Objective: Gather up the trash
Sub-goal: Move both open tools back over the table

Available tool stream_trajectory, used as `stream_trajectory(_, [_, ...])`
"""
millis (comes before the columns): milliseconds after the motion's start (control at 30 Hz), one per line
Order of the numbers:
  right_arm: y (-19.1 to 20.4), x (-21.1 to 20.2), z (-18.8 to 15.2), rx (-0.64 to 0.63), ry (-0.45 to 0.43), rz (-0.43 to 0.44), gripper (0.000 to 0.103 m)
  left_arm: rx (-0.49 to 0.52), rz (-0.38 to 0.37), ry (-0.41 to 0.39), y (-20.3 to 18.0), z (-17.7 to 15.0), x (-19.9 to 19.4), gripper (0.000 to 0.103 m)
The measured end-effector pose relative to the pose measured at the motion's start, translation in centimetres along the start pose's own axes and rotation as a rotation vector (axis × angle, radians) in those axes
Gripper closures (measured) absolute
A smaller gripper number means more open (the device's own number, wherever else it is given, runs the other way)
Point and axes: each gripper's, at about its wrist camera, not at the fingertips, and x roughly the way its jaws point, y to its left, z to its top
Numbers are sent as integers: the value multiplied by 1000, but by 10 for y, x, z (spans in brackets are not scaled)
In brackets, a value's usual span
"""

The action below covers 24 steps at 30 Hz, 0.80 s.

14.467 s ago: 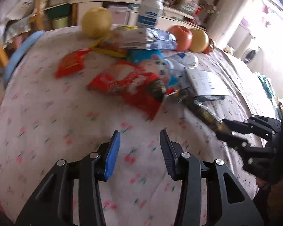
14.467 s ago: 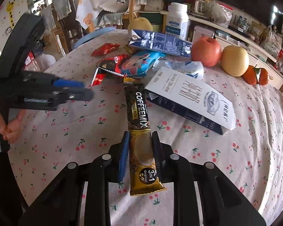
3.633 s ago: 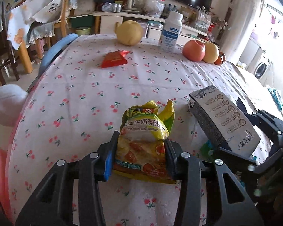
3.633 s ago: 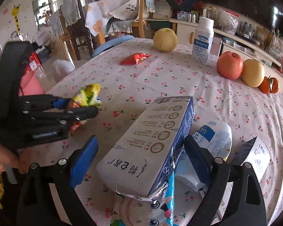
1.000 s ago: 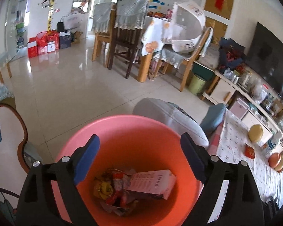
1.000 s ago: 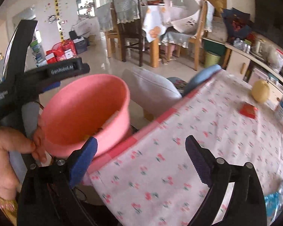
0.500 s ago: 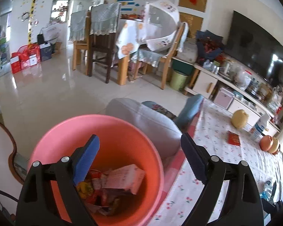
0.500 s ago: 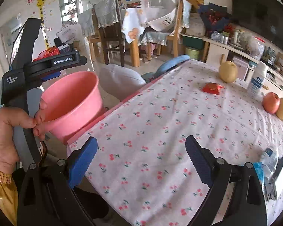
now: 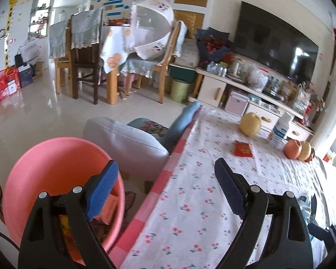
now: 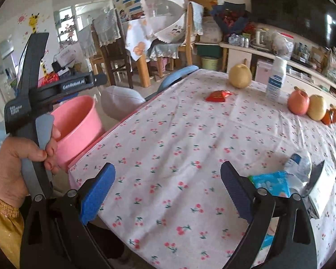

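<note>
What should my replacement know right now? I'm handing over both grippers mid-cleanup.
Left hand-held gripper: open, empty. Right hand-held gripper: open, empty.
Round pink plastic bin stands on the floor beside the cherry-print tablecloth, already holding wrappers and a carton.
Left: red foil packet near the yellow pear; blue wrapper and crushed clear bottle at the right gripper's side.

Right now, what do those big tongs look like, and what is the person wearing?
Both tongs are black plastic with silver screws. Each has one bright blue ridged pad and one darker navy pad. The left handle is grey, with white GenRobot.AI lettering. A mustard-yellow sleeve shows.
</note>
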Motion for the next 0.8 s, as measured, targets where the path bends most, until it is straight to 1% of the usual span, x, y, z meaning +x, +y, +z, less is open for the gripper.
stream_trajectory(267, [-27,-14,-6,61,-12,0,9,83,-26,22,-40,-11,5,15])
stream_trajectory(467, [-45,-26,-10,90,-32,-10,9,136,-63,38,-68,-19,8,15])
stream_trajectory(633, [-65,-36,-10,129,-45,-21,9,207,-87,55,-98,-29,11,15])
stream_trajectory(800, [-93,-47,-11,170,-53,-57,9,252,-104,74,-121,-37,16,15])
